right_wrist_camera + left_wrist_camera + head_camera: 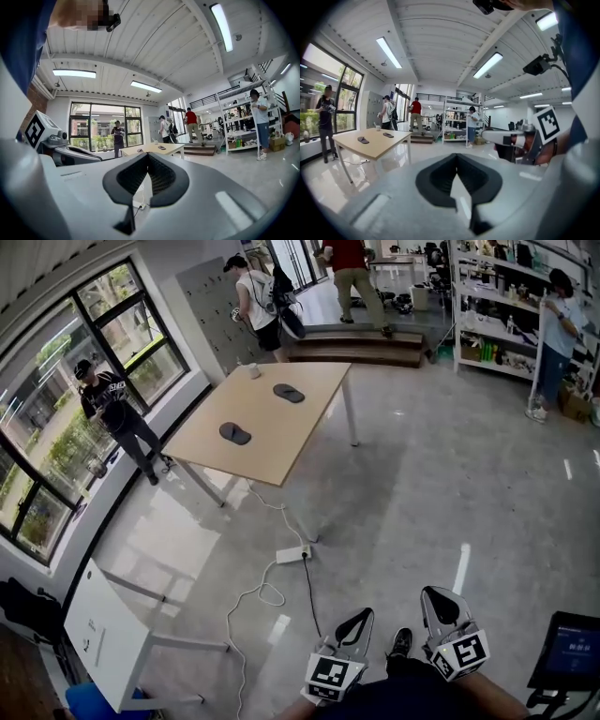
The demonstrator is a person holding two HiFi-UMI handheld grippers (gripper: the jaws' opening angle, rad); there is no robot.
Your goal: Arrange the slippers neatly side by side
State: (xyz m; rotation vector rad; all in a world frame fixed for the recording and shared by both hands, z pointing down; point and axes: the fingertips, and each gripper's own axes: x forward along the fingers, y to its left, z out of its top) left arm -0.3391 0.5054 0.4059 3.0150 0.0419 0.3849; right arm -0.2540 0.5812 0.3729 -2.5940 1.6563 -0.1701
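Both pressed together on nothing: left gripper (359, 618), right gripper (439, 599), side by side above glossy grey floor (422, 484). Broad open floor ahead, crossed only by white power strip (293, 554) and its looping cable. Well beyond, on light wooden tabletop (281, 451), two dark grey oval slippers lying apart, near slipper (235, 433) and far slipper (289, 392), both set in from the edges.

Open floor (422, 484) ahead; power strip (293, 554) and cable (246, 601) before table (272, 442).
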